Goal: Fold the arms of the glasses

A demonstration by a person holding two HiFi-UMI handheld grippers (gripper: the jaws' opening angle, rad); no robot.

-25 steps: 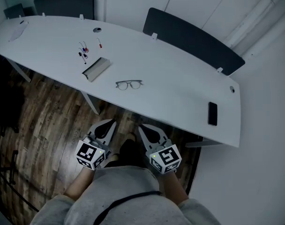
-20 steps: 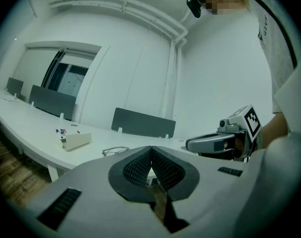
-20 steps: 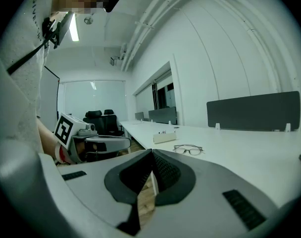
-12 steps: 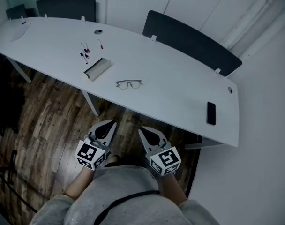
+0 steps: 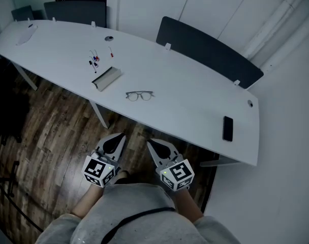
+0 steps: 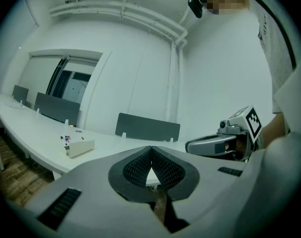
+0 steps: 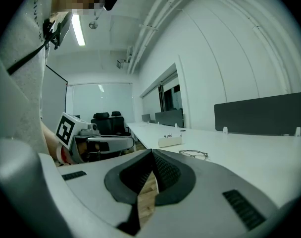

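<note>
A pair of thin dark-framed glasses (image 5: 140, 95) lies on the long white table (image 5: 195, 95), near its front edge, arms spread open; it also shows in the right gripper view as glasses (image 7: 193, 154). My left gripper (image 5: 121, 135) and right gripper (image 5: 149, 142) hang side by side in front of the person's body, over the wooden floor, well short of the table. Both are shut with nothing between the jaws. The left gripper (image 6: 151, 148) points level at the table edge; the right gripper (image 7: 152, 153) points slightly down.
A pale box (image 5: 106, 78) and several small pens (image 5: 94, 60) lie left of the glasses. A black phone (image 5: 227, 128) rests near the table's right end. Dark divider panels (image 5: 210, 52) stand along the far edge. A white wall closes the right side.
Neither gripper has moved or changed its jaws. The head view has shifted slightly, so the table and phone sit a little differently in the picture.
</note>
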